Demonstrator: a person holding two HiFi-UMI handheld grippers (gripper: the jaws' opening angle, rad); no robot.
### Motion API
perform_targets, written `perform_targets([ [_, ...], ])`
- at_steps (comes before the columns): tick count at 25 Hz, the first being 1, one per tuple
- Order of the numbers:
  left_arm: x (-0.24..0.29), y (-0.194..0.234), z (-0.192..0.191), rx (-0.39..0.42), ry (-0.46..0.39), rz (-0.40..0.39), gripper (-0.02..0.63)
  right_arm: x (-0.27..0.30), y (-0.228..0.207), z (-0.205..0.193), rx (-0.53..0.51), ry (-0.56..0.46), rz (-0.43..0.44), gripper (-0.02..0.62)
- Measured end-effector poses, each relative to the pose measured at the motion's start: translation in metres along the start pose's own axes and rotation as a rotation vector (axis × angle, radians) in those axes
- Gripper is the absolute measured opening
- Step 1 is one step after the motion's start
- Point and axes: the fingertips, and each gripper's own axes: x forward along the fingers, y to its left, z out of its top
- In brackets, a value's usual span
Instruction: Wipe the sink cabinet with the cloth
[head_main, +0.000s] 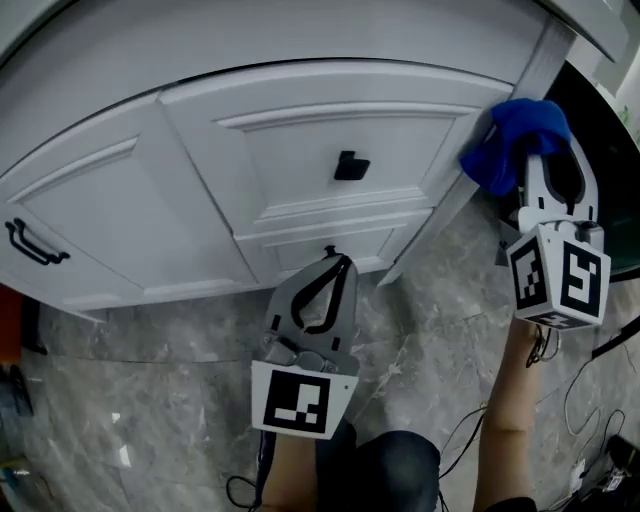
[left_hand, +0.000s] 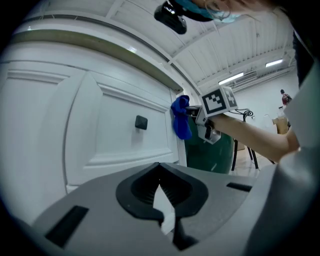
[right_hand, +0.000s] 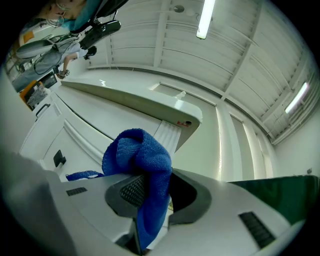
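Observation:
The white sink cabinet fills the upper half of the head view, with a black knob on its middle drawer. A blue cloth is bunched against the cabinet's right corner post, and my right gripper is shut on it. The right gripper view shows the cloth hanging between its jaws, close to the fluted post. My left gripper hovers low before the bottom drawer, shut and holding nothing. From the left gripper view, the cloth and the right gripper sit at the cabinet's far corner.
A black bar handle is on the left door. A dark green bin-like body stands just right of the cabinet. The floor is grey marble, with cables lying at the right. Something red shows at the left edge.

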Motion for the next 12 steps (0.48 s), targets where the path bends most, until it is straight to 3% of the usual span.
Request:
perform_targets([
  [12,0.015,-0.012,-0.015,-0.011,-0.001,-0.041,0.000,-0.013,0.009,-0.020,-0.028,0.026,-0.030,0.112],
])
